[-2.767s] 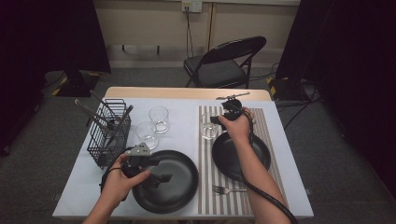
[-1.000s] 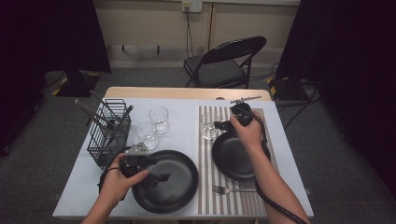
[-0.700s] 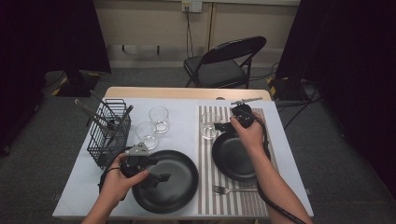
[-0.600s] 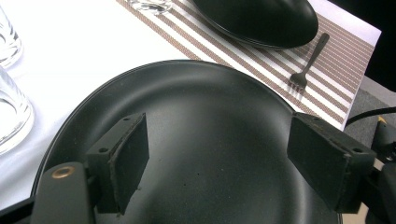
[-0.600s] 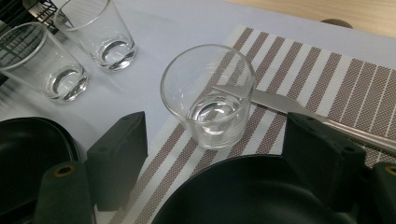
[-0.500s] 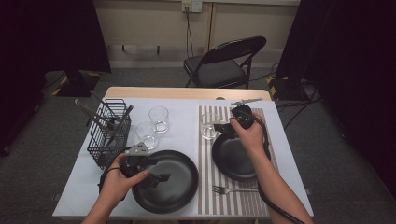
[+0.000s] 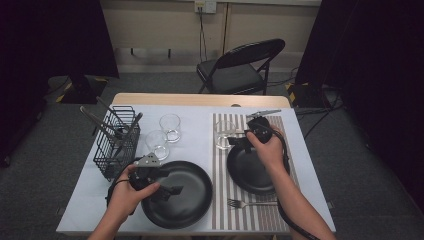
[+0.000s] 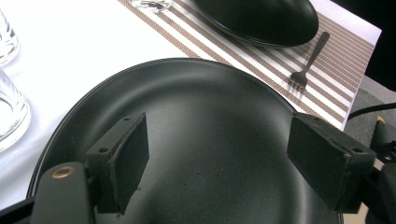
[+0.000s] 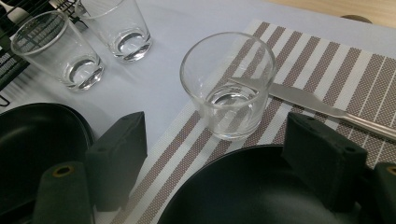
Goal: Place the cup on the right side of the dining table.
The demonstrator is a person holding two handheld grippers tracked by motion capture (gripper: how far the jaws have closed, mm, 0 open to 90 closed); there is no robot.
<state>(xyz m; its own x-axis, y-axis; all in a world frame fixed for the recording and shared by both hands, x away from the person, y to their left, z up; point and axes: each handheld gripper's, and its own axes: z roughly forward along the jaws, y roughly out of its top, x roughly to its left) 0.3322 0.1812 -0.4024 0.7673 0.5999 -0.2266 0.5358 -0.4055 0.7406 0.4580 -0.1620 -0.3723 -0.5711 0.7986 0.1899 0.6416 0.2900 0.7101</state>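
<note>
The glass on the striped mat could be knocked over if the right gripper, fingers spread wide and empty, is pushed in crooked. The left gripper is held open over a plate. Three glasses, two plates, one fork, one knife and one basket can be counted on the desk.

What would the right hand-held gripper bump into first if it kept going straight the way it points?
Probably the clear glass on the striped placemat: it stands just ahead of the open right hand-held gripper, between its jaws' line, though depth is hard to judge.
</note>
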